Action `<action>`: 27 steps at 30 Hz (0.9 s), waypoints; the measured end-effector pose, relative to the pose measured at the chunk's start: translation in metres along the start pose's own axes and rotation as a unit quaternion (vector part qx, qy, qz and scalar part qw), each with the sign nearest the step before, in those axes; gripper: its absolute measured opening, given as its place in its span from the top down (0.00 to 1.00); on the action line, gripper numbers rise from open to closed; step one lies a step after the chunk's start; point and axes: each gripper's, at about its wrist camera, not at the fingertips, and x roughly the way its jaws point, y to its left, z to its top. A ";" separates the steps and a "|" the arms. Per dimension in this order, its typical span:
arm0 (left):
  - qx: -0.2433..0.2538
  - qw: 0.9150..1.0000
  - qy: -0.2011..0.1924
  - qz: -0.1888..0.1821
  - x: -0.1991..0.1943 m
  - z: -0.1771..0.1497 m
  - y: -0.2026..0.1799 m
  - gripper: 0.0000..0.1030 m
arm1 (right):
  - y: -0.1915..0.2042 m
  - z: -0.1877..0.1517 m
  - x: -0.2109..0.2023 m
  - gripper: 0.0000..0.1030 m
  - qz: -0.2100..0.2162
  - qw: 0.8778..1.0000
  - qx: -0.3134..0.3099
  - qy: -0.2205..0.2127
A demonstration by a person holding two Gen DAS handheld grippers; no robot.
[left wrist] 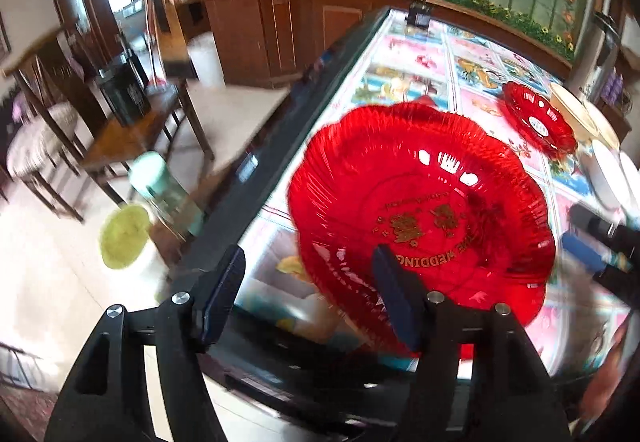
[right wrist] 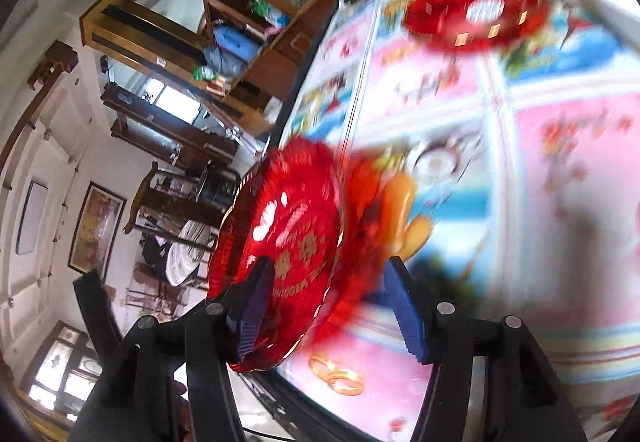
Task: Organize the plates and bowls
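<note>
A large red scalloped plate [left wrist: 420, 218] with gold lettering is near the table's front left edge; in the left wrist view its near rim lies by the right finger of my open left gripper [left wrist: 310, 296]. In the right wrist view the same plate [right wrist: 280, 242] appears tilted on edge between the spread jaws of my open right gripper [right wrist: 332, 306], touching the left finger. A smaller red plate [left wrist: 538, 120] sits farther back on the table; it also shows in the right wrist view [right wrist: 476, 8]. White bowls [left wrist: 576, 114] stand at the far right.
The table [left wrist: 420, 50] has a colourful patterned cover under glass and a black edge. A wooden chair [left wrist: 132, 130], a green-lidded bottle [left wrist: 160, 186] and a wooden cabinet [left wrist: 280, 38] stand to the left. The other gripper's dark body [left wrist: 608, 242] is at the right.
</note>
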 end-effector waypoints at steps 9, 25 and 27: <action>-0.022 0.995 -0.097 -0.031 -0.071 0.013 0.013 0.30 | -0.060 0.046 -0.069 0.37 -0.034 0.992 0.076 -0.099; 0.062 0.970 -0.027 -0.236 -0.068 0.023 -0.128 0.20 | -0.113 0.127 -0.045 0.37 -0.069 0.971 0.179 -0.146; 0.065 0.970 -0.031 -0.231 -0.068 0.023 -0.131 0.20 | -0.116 0.134 -0.037 0.37 -0.079 0.969 0.182 -0.150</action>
